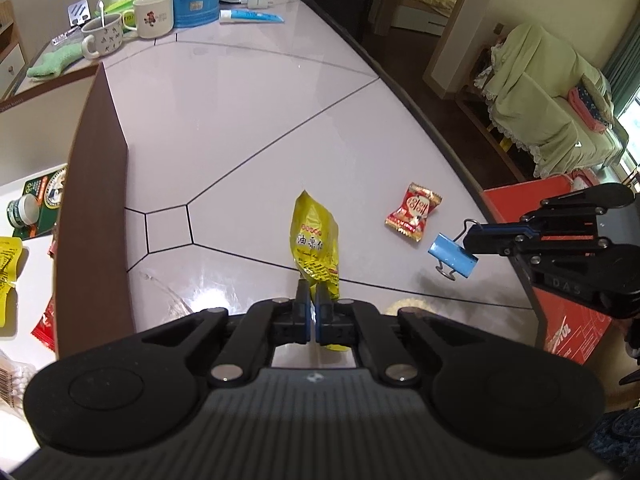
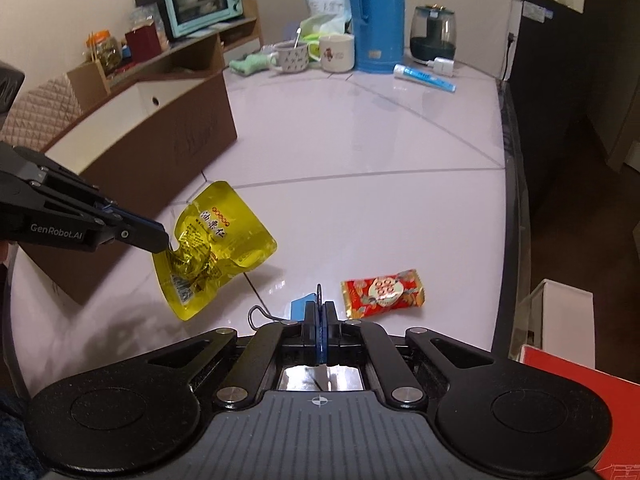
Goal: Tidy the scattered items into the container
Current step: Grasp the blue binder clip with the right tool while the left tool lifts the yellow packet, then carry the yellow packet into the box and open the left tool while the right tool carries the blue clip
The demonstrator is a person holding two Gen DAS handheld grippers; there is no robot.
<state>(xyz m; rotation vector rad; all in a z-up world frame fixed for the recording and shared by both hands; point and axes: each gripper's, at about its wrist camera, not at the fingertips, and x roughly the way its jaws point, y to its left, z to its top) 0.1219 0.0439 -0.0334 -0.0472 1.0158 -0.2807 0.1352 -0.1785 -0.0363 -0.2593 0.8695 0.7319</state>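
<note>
My left gripper (image 1: 313,292) is shut on a yellow snack packet (image 1: 316,240) and holds it above the white table; it also shows in the right wrist view (image 2: 216,244), with the left gripper (image 2: 162,240) at its left. My right gripper (image 2: 319,312) is shut on a blue binder clip (image 2: 299,309), also seen in the left wrist view (image 1: 452,256) held above the table by the right gripper (image 1: 474,240). A red candy packet (image 1: 414,212) (image 2: 382,292) lies on the table. The brown cardboard box (image 1: 96,184) (image 2: 168,136) stands to the left.
Inside the box lie a green jar (image 1: 26,210), a yellow packet (image 1: 8,276) and a red packet (image 1: 46,324). At the table's far end stand two mugs (image 2: 312,54), a blue thermos (image 2: 376,16) and a toothpaste tube (image 2: 424,76). A red box (image 1: 560,312) stands off the right edge.
</note>
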